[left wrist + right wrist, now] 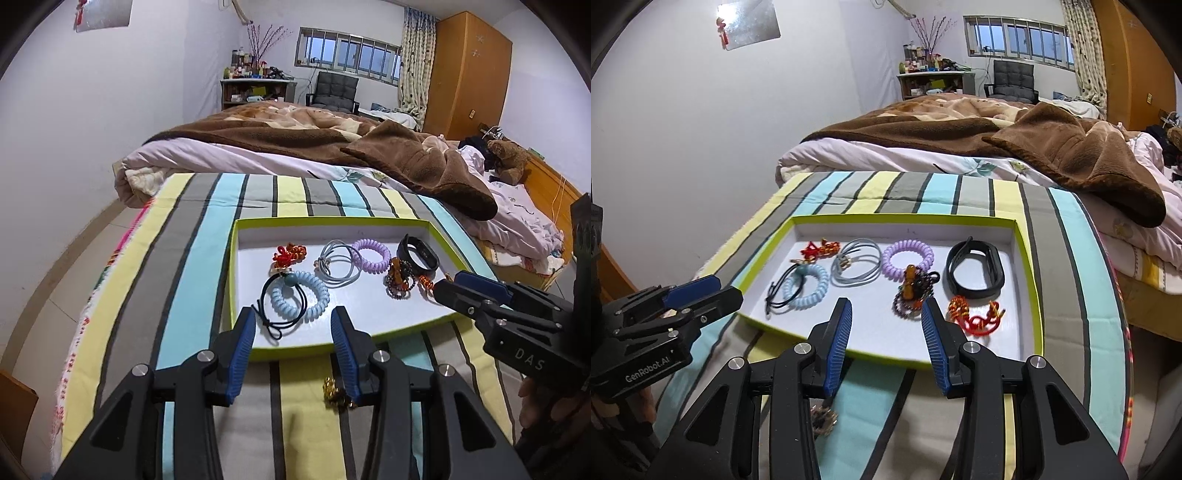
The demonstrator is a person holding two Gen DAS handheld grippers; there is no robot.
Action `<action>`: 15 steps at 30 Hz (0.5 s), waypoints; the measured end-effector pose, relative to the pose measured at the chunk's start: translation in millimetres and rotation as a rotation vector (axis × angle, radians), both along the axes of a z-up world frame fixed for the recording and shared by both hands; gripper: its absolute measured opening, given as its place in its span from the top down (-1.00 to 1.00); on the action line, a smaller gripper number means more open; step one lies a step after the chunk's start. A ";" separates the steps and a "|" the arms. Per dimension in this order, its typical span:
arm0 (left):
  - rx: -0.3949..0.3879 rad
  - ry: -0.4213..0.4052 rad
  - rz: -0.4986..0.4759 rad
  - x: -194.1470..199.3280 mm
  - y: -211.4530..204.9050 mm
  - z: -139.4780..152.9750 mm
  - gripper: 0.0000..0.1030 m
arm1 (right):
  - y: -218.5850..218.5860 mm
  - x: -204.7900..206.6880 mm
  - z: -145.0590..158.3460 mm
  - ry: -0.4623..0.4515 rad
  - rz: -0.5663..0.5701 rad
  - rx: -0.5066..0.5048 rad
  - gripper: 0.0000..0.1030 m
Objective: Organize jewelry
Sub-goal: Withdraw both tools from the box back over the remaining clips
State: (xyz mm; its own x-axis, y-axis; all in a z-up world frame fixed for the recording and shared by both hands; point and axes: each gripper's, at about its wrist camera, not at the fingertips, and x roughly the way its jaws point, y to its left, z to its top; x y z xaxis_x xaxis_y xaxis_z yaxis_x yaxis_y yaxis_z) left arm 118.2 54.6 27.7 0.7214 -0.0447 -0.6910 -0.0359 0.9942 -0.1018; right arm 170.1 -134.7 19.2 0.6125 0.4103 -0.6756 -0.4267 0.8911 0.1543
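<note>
A shallow white tray with a lime rim (332,220) (905,218) lies on a striped cloth. In it are a blue coil hair tie (319,295) (820,284), a purple coil (369,243), grey elastic loops (338,264), a black wristband (424,251) (995,266), a dark bead bracelet (912,291) and a red and gold cord (975,317). My left gripper (293,321) hangs open over the tray's near left edge, holding nothing. My right gripper (886,310) is open above the near edge, also bare. A small gold piece (332,391) (823,417) lies on the cloth under the fingers.
The striped cloth (184,258) covers the end of a bed; a brown blanket (295,136) and pale quilt are heaped behind the tray. Tiled floor (55,277) drops away at the left. A teddy bear (506,158) sits far right.
</note>
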 end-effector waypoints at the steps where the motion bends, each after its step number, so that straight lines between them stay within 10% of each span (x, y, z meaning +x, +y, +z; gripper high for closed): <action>1: 0.002 0.000 0.006 -3.4 0.0 0.9 0.14 | -0.2 -3.7 0.7 -0.001 0.000 0.002 0.22; 15: -0.030 -0.034 0.045 -53.7 7.2 0.8 0.13 | -1.6 -49.0 -8.2 0.037 0.026 0.022 0.20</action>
